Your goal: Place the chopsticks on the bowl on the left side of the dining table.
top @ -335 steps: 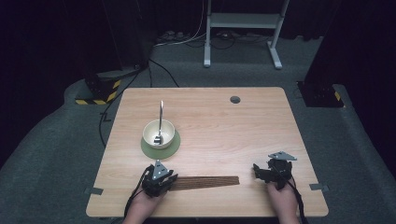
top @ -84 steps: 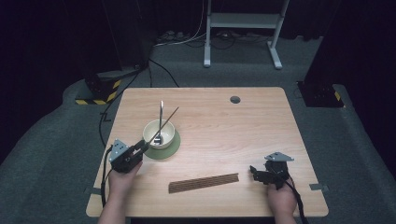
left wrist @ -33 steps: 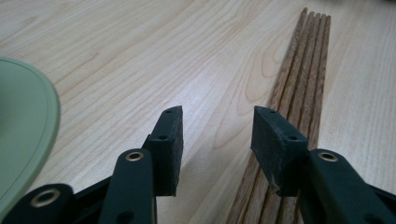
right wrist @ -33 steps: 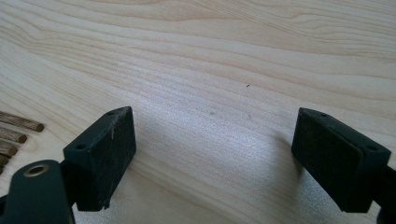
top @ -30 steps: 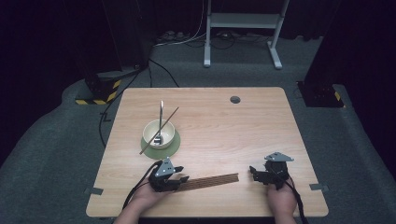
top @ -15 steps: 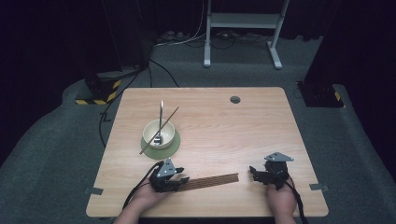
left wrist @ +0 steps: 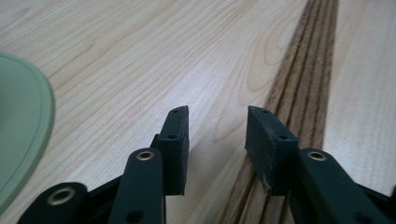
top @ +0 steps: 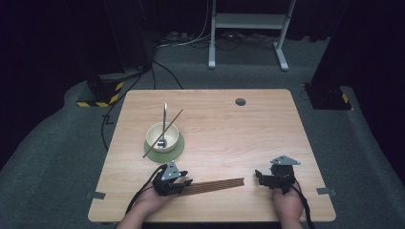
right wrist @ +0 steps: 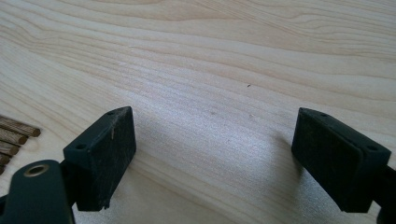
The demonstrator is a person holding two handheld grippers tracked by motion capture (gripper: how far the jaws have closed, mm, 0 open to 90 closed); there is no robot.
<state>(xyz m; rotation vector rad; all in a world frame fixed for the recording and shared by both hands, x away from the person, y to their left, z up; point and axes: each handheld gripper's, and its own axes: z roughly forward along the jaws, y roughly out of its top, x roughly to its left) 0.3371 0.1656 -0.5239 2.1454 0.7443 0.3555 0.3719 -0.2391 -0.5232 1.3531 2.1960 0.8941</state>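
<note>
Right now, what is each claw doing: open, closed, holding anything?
Left claw: open, empty, at the row of thin brown wooden sticks.
Right claw: wide open, empty, over the light wooden table.

Light wood table [top: 267,143], rounded corners, standing on grey carpet. Round grey grommet hole [top: 240,101] near the far edge, about 1 o'clock from table centre. Green saucer [top: 165,143] at about 9 o'clock, a cream bowl [top: 162,135] on it; bowl holds what looks like a spoon and one dark stick, hard to tell at this distance. Row of brown chopsticks [top: 212,185] lies flat side by side near the front edge, about 7 o'clock, running roughly left-right. Grain runs along the table's length. Front right area bare wood.
</note>
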